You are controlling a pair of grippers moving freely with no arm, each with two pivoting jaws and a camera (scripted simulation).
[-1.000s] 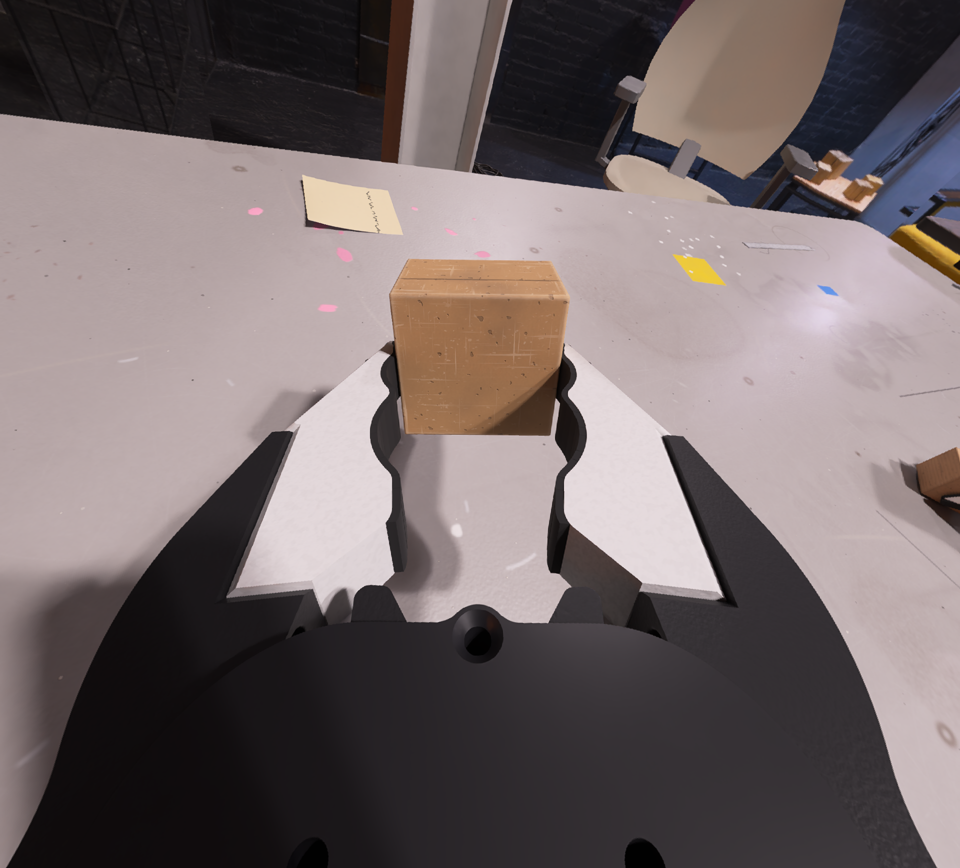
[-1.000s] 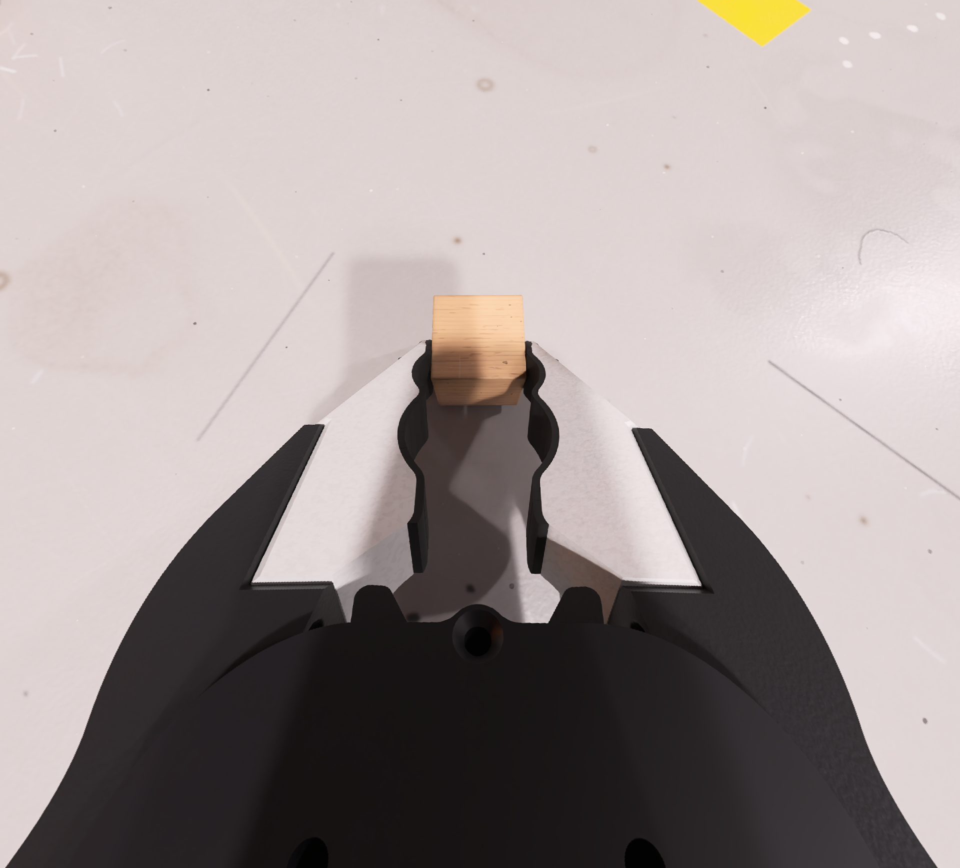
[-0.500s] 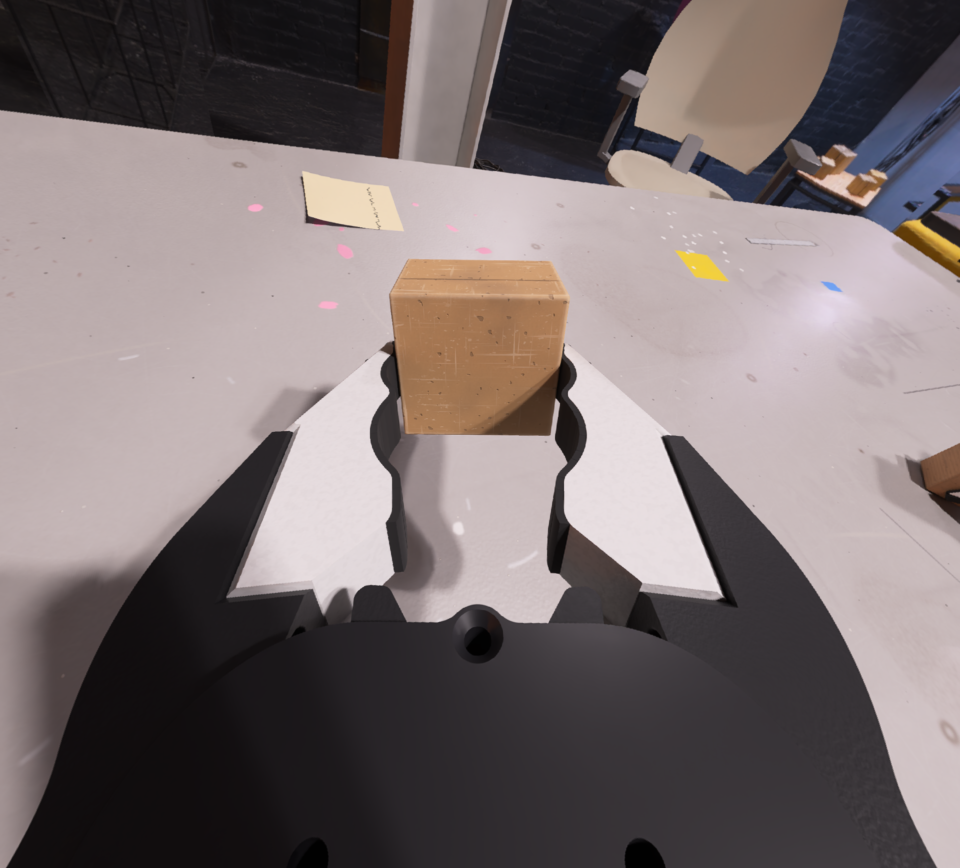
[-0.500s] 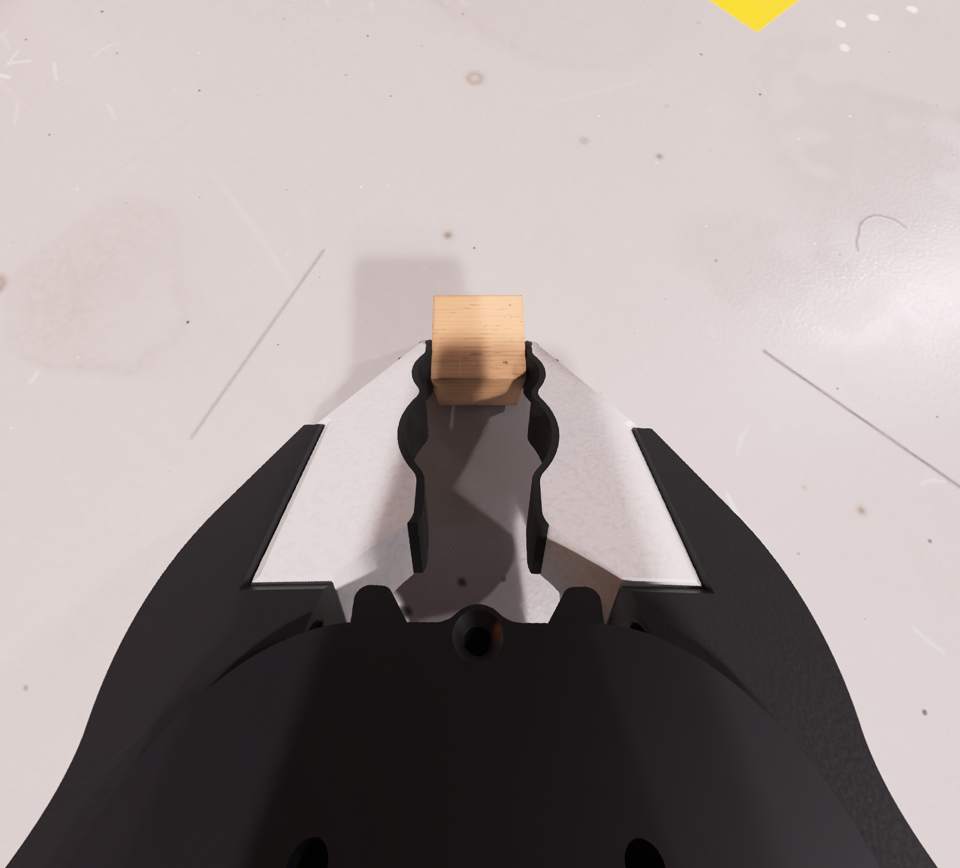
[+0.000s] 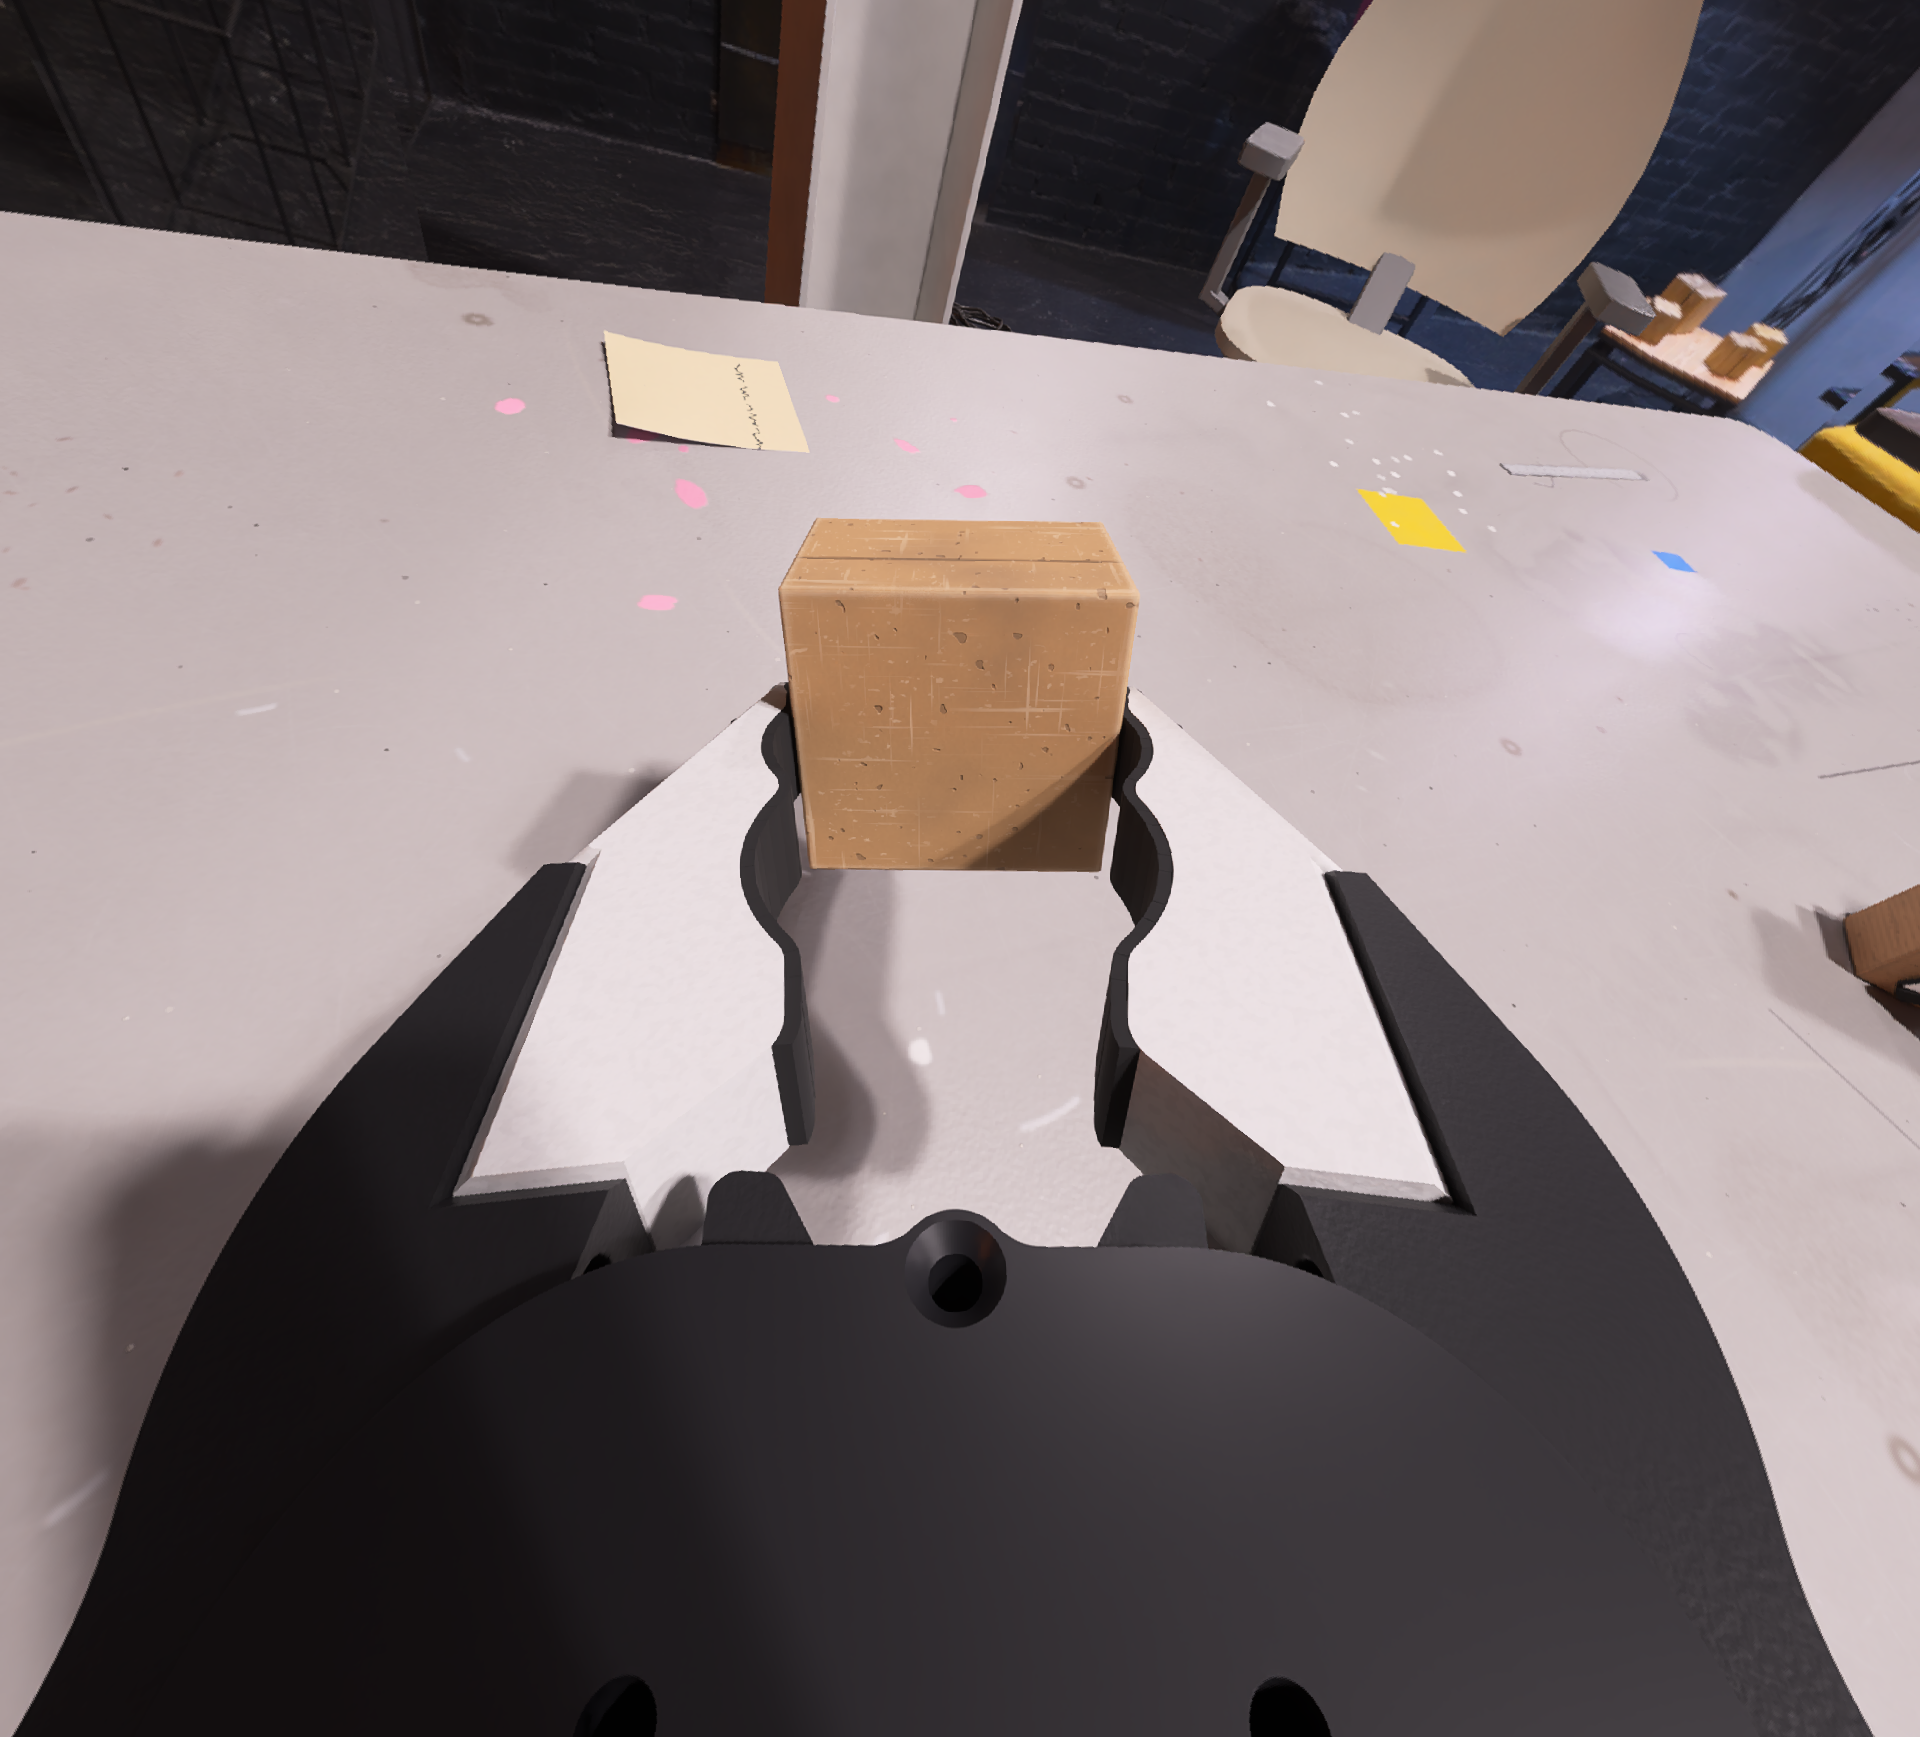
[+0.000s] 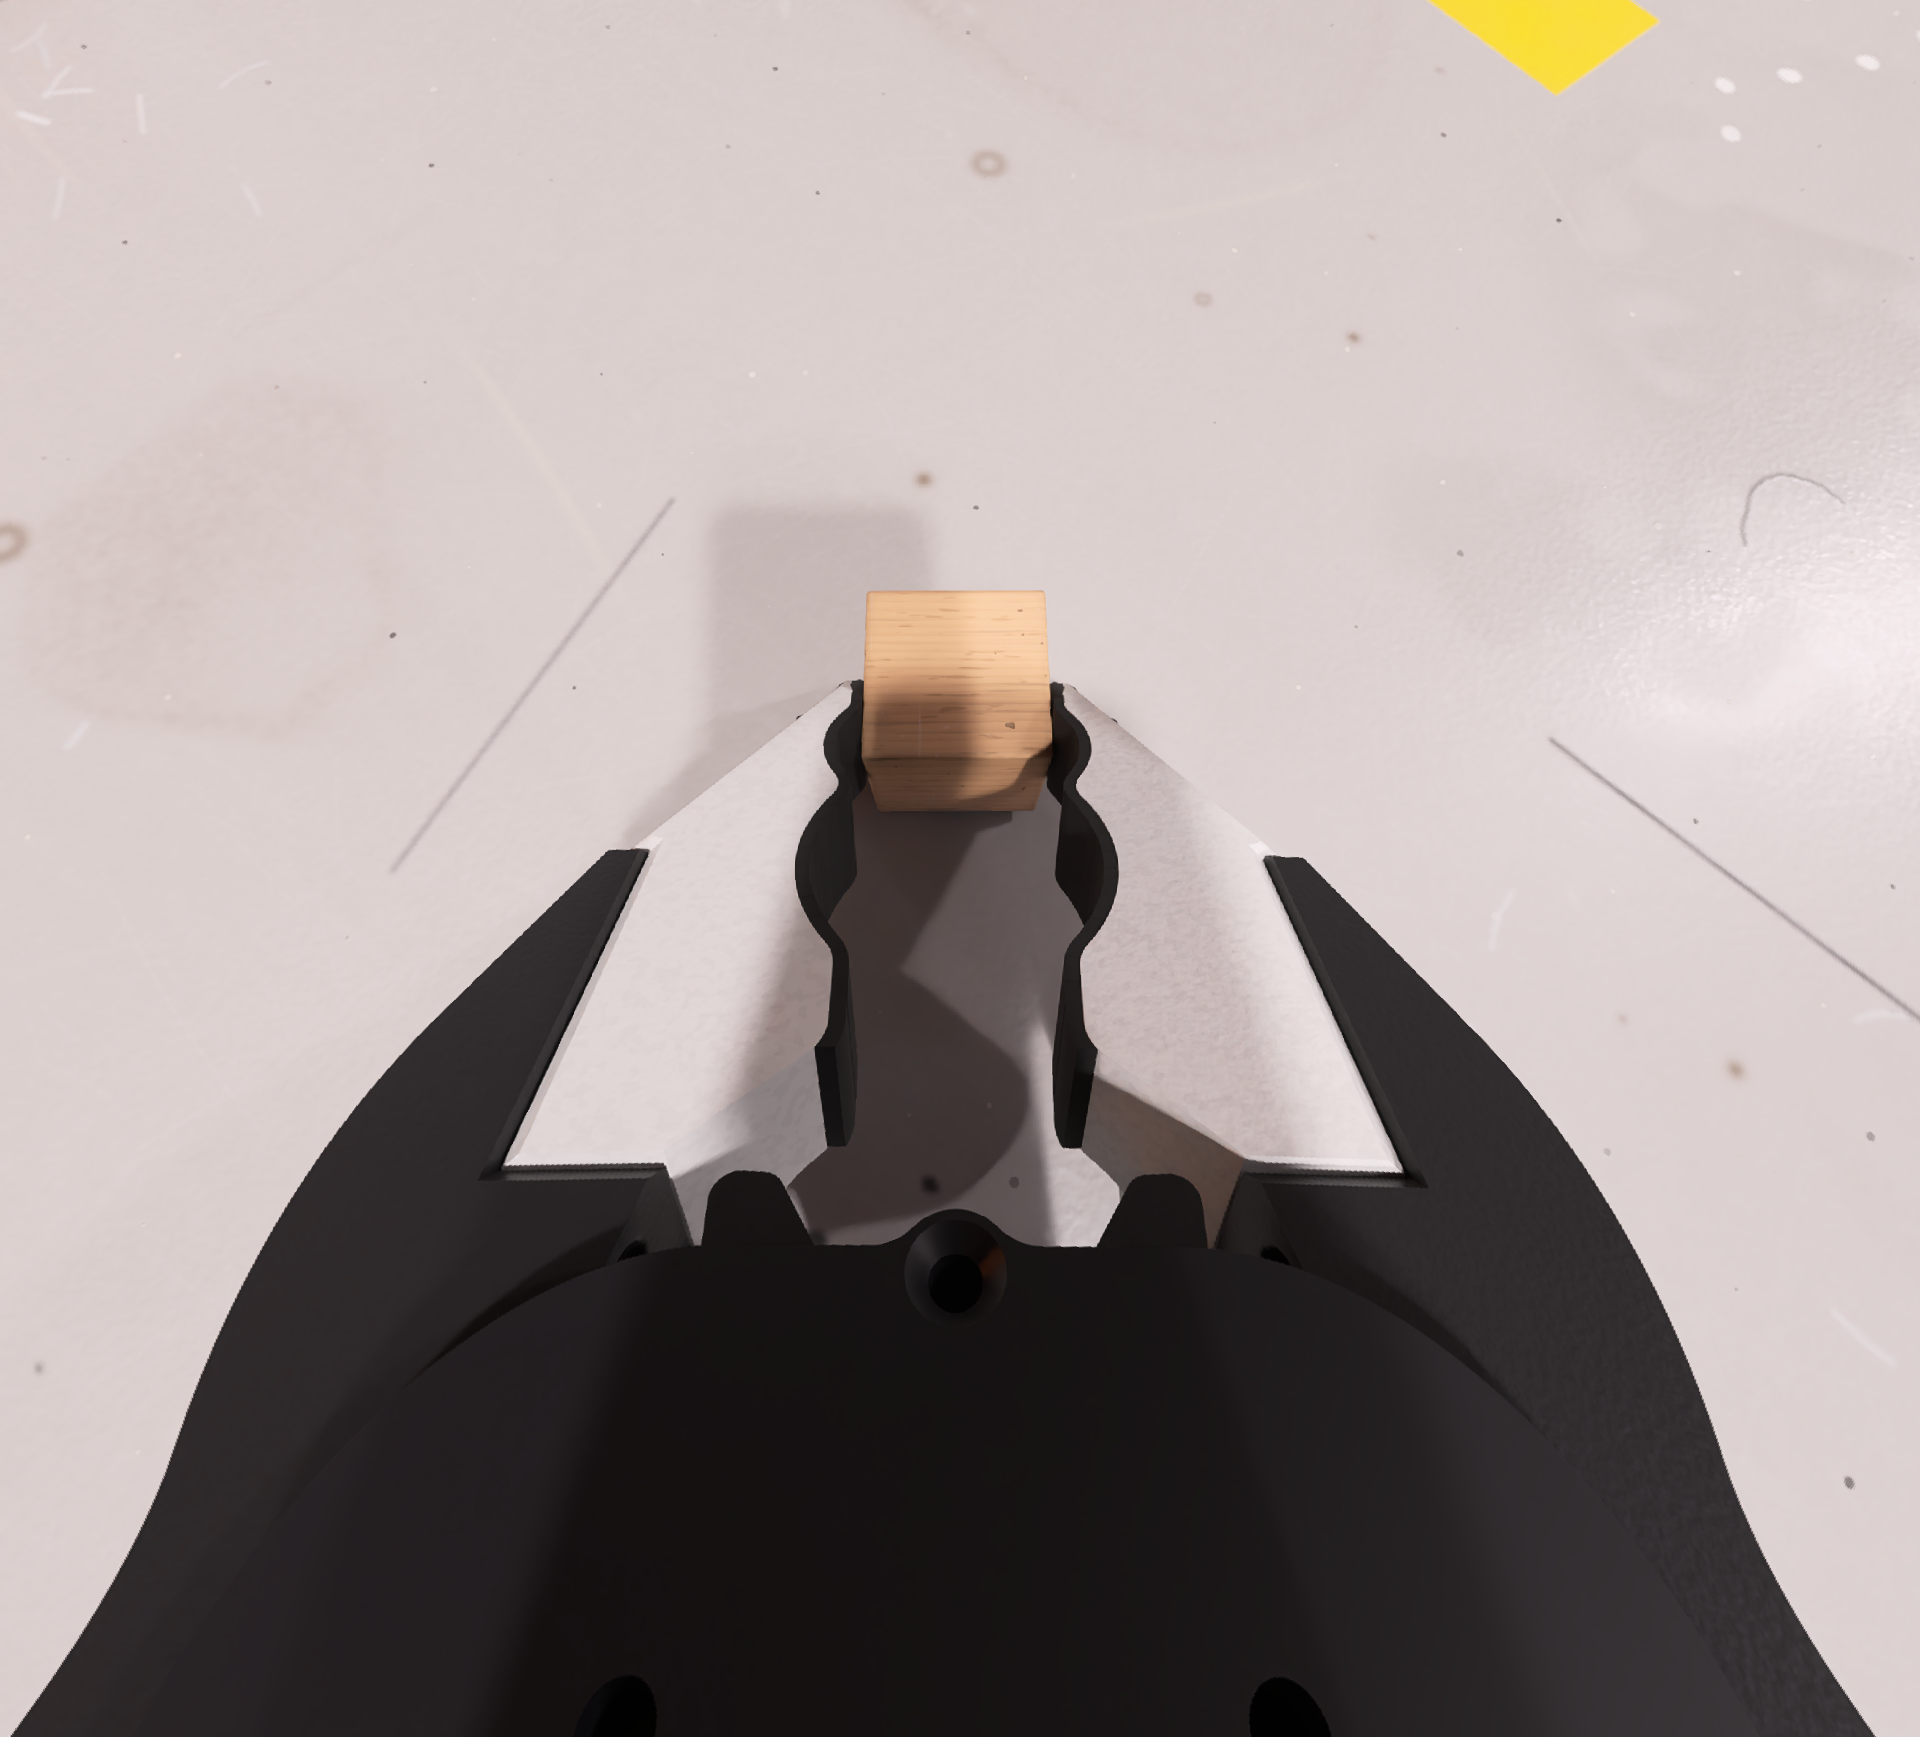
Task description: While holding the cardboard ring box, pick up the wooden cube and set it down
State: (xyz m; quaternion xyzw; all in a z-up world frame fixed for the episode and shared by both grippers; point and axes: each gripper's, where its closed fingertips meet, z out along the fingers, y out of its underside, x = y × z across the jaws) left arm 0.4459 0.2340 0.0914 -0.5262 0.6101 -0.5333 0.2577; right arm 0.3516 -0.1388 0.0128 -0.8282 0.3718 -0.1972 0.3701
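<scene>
The table (image 5: 312,752) is pale grey and scuffed, dotted with pink flecks, thin scratches and faint ring stains. In the left wrist view a cream sheet of paper (image 5: 704,391) lies in the upper left of the frame, a yellow patch (image 5: 1411,519) and a small blue patch (image 5: 1673,561) in the upper right. Beyond the table edge stand dark brick walls, a white pillar (image 5: 914,56) with a brown strip at upper centre, a wire rack (image 5: 187,4) in the upper left corner and a beige chair (image 5: 1475,87) at upper right.

The left gripper (image 5: 958,731) is clamped on the cardboard ring box (image 5: 956,700), its 2 fingers pressing the box's left and right sides at frame centre. Whether the box rests on the table or hangs just above it cannot be told.

In the right wrist view the right gripper (image 6: 956,721) is closed on the wooden cube (image 6: 956,700) at frame centre, the fingertips tight against both sides. A square shadow on the table (image 6: 416,233) lies above and left of the cube, offset from it. The yellow patch (image 6: 1542,12) sits in the upper right corner.

At the right edge of the left wrist view a tan wooden piece (image 5: 1886,955) is cut off by the frame, so its shape is unclear. Small wooden blocks (image 5: 1704,326) on a far stand are too small to make out.
</scene>
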